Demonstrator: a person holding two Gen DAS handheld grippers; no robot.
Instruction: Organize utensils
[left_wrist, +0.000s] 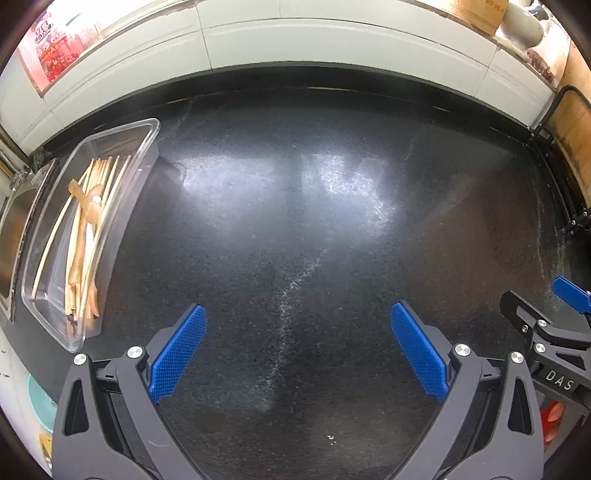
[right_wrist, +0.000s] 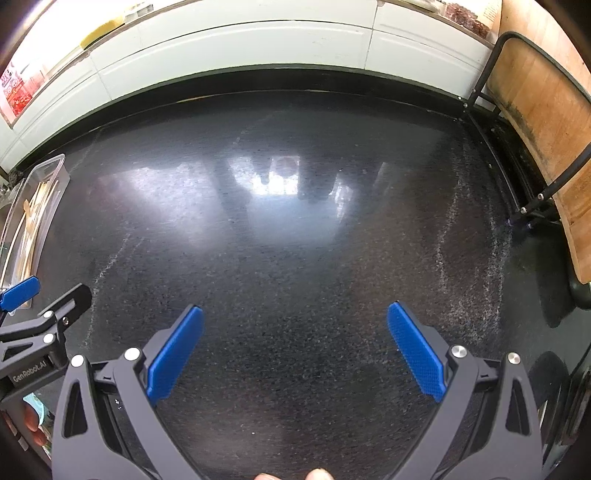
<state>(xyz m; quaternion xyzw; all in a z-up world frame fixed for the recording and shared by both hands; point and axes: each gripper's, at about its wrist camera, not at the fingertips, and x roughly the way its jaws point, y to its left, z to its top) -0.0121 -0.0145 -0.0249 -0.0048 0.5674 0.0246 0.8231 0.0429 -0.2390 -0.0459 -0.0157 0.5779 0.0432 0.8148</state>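
A clear plastic container stands at the left of the black counter. It holds several wooden chopsticks and wooden spoons. It also shows at the left edge of the right wrist view. My left gripper is open and empty, low over the bare counter, to the right of the container. My right gripper is open and empty over the counter further right. Each gripper shows in the other's view: the right one, the left one.
The black speckled counter runs back to a white tiled wall. A wooden cutting board stands in a black wire rack at the right. A metal sink lies left of the container.
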